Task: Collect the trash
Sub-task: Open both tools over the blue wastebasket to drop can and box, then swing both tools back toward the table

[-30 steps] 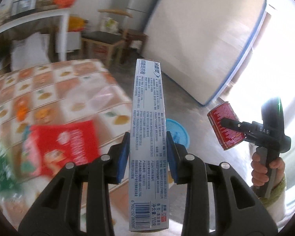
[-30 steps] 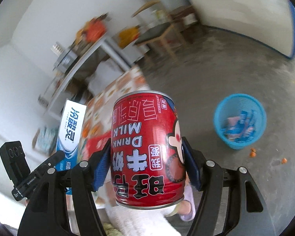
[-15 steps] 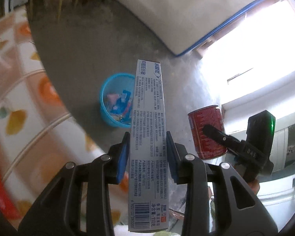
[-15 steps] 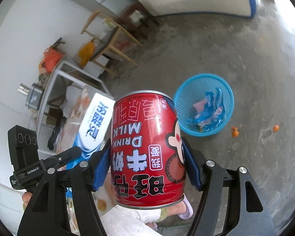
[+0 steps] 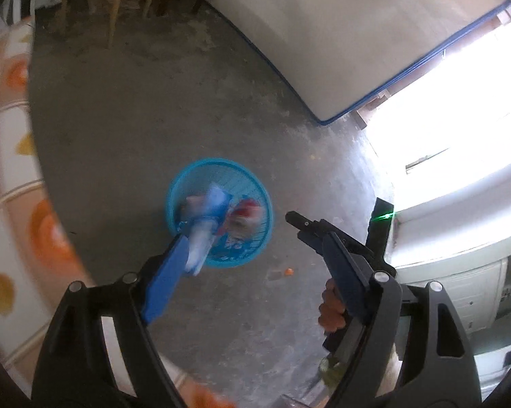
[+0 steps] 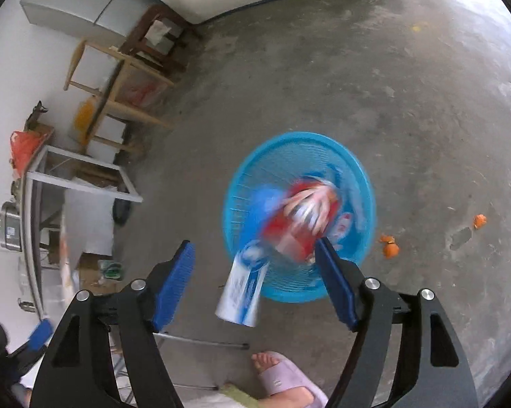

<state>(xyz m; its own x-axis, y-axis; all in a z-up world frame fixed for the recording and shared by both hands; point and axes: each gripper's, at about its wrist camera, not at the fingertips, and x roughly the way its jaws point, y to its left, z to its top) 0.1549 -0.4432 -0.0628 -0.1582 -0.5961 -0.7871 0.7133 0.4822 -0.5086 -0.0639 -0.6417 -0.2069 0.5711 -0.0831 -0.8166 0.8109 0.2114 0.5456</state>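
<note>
A round blue basket (image 5: 218, 173) stands on the concrete floor; it also shows in the right wrist view (image 6: 289, 146). My left gripper (image 5: 255, 261) is open above it, and the white-and-blue toothpaste box (image 5: 202, 238) is blurred, falling over the basket rim. In the right wrist view the toothpaste box (image 6: 243, 292) hangs at the basket's near rim. My right gripper (image 6: 255, 272) is open and the red milk can (image 6: 299, 221) is blurred, falling into the basket. The right gripper (image 5: 310, 231) also shows in the left wrist view.
The tiled-pattern table edge (image 5: 10, 183) is at the left. Wooden chairs (image 6: 126, 78) and a white shelf frame (image 6: 78, 176) stand by the wall. Orange scraps (image 6: 390, 241) lie on the floor right of the basket. A foot in a pink slipper (image 6: 282, 377) is below.
Both grippers have opened over the basket. The toothpaste box and the red can have left the jaws and are falling into the basket.
</note>
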